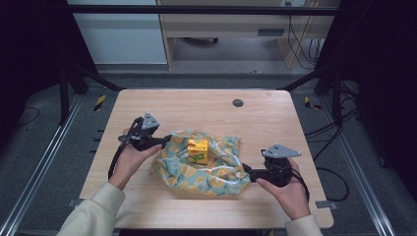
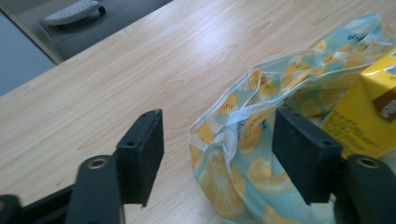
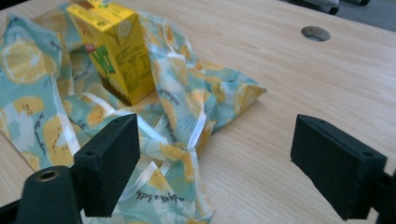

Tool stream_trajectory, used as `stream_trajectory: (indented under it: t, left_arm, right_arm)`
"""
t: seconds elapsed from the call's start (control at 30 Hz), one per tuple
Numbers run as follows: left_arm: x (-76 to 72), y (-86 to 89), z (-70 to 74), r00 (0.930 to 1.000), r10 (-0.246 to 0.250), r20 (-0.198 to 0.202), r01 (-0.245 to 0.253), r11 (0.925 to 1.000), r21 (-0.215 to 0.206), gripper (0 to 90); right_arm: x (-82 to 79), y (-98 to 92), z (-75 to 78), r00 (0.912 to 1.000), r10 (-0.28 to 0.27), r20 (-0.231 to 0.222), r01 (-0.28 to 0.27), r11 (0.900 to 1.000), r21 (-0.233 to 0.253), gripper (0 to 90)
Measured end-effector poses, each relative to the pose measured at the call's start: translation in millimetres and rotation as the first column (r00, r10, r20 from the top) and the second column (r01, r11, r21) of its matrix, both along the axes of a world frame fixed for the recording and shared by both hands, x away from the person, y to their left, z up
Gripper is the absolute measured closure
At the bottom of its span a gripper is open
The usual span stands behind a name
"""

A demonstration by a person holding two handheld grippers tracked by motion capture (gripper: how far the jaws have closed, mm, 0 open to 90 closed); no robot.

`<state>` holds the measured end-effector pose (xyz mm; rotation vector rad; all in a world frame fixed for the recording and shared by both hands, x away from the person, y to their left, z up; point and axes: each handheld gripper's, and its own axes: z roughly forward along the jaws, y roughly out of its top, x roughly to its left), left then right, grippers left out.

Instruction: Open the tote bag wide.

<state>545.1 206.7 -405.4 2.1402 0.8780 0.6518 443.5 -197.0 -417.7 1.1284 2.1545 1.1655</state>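
A crumpled cloth printed with yellow lemon slices on pale blue-green (image 1: 201, 167) lies on the near half of the light wooden desk (image 1: 196, 105), and a small yellow juice carton (image 1: 197, 151) stands upright on the middle of it, the fabric bunched up around its base. The left tongs (image 1: 166, 139) sit at the cloth's left edge; in the left gripper view (image 2: 218, 142) their jaws stand apart, with a raised white-trimmed fold of the cloth (image 2: 243, 140) between them and the carton (image 2: 362, 112) just beyond. The right tongs (image 1: 247, 171) rest at the cloth's near right corner, jaws wide apart (image 3: 229, 163), the cloth's edge (image 3: 177, 154) near the left jaw. A round grey grommet (image 1: 238, 103) sits in the desk's far side.
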Motion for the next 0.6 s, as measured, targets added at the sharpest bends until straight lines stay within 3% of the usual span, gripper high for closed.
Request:
stream_trajectory:
  t: [0.23, 0.33, 0.43, 0.6]
  left_arm:
    - [-14.4, 0.8, 15.0, 0.9997, -0.025, -0.004, 0.025, 0.9997, -0.005, 23.5]
    - [-18.6, 1.8, 17.9, 0.9999, -0.011, -0.002, 0.011, 0.9998, 0.018, 15.6]
    - [-27.4, 6.9, 21.5, 1.0000, -0.003, -0.006, 0.003, 0.9996, 0.028, 12.1]
    - [-39.1, 20.2, 23.4, 1.0000, 0.001, -0.001, -0.001, 0.9995, 0.032, 9.7]
  right_arm:
    - [1.6, -6.1, 19.5, 0.9991, -0.035, 0.023, 0.035, 0.999, 0.008, 10.3]
    - [1.7, -9.0, 25.1, 0.9984, -0.049, 0.028, 0.049, 0.999, 0.005, 9.6]
    - [2.7, -20.2, 33.3, 0.9930, -0.106, 0.051, 0.105, 0.994, 0.023, 8.0]
    - [2.4, -34.9, 33.8, 0.9867, -0.157, 0.043, 0.156, 0.987, 0.032, 6.6]
